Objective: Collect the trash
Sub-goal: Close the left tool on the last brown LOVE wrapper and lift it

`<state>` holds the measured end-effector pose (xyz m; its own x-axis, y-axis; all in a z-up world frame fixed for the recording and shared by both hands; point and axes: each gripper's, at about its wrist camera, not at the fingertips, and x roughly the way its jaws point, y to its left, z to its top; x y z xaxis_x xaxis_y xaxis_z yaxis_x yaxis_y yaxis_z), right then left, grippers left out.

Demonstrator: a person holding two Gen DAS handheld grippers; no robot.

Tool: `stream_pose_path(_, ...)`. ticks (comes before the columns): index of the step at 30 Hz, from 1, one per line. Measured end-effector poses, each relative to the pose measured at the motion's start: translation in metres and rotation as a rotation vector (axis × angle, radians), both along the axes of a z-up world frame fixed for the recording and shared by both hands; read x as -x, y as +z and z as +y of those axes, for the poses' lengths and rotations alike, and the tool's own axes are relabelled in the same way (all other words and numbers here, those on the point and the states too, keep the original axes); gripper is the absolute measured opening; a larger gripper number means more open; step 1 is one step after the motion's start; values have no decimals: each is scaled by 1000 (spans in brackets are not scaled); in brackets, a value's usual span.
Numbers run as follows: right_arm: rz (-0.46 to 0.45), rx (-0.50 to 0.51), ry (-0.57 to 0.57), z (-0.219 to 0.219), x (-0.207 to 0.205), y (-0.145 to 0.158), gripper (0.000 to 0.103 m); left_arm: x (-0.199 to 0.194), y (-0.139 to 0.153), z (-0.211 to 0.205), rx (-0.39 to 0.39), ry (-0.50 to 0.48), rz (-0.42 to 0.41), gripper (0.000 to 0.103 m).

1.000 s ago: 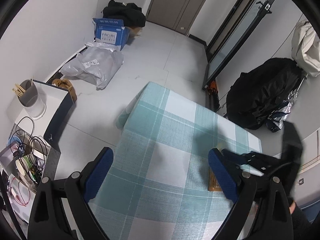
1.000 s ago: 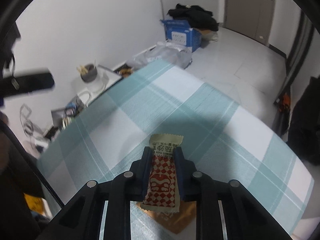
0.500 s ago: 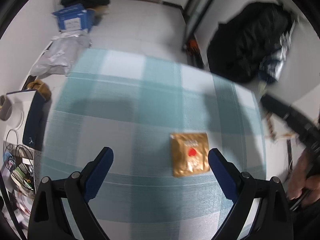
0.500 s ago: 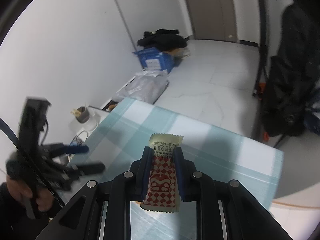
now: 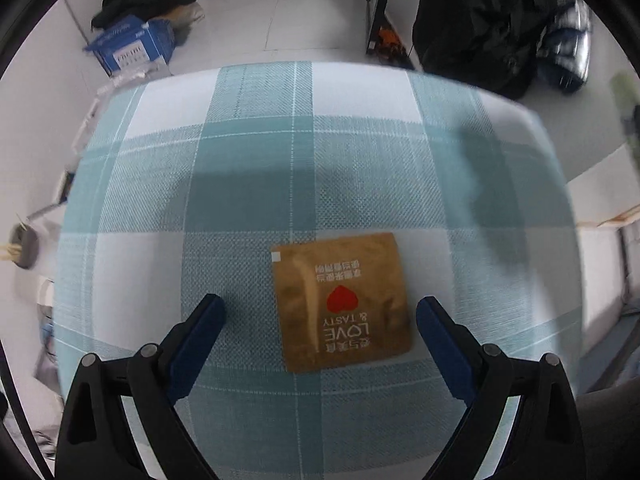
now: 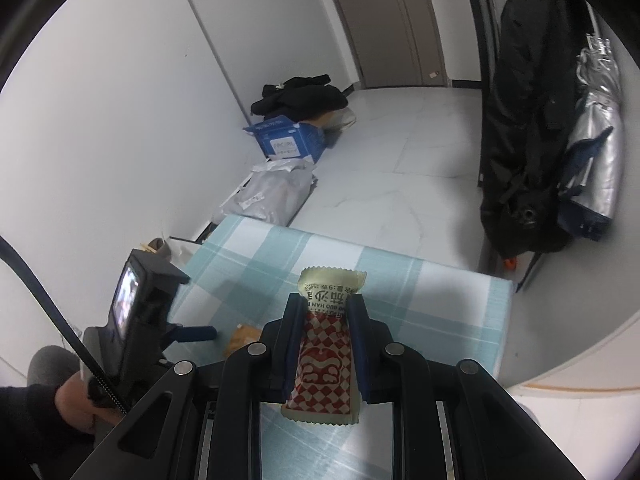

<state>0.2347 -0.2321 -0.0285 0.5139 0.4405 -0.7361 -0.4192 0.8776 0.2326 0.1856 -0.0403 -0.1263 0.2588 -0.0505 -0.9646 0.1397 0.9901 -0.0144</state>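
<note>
Your left hand-held gripper (image 5: 320,312) points steeply down over the table (image 5: 248,152) with its blue fingers (image 5: 200,332) spread wide and nothing pinched. The brown sachet (image 5: 340,300) lies flat on the checked cloth between them, nearer the finger at 3 o'clock; neither finger touches it as far as the left wrist view shows. It bears a red heart and the words LOVE & TASTY, upside down to that camera.

Your right hand-held gripper (image 6: 324,336) is pinching the red-and-white snack wrapper (image 6: 324,356), held lengthwise, its pale crimped end sticking out past the fingertips toward 12 o'clock. In that view your left hand (image 6: 76,404) is at 8 o'clock, and the sachet's edge (image 6: 242,338) peeks out beside the gripper.
</note>
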Motion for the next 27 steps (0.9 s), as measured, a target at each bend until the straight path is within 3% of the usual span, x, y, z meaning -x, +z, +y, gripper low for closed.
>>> stream_pose_path(3,2,-4,-17,-9,0,0,22,2,2,-3,-8,9,-1,91)
stream_pose_path(7,4,-6,-28,-15,2,-2,22,3,9,-9,-1,6,-22,64)
stream_pose_path(12,-3,-6,-28,-20,5,0,22,7,14,-5,11,25,-28,46)
stream_pose_path(23,-12,-12,-37,-21,6,2,22,7,18,12,156,68,-32,39)
stream_pose_path(27,-7,-16,-50,-23,7,1,22,7,22,13,189,65,-48,29)
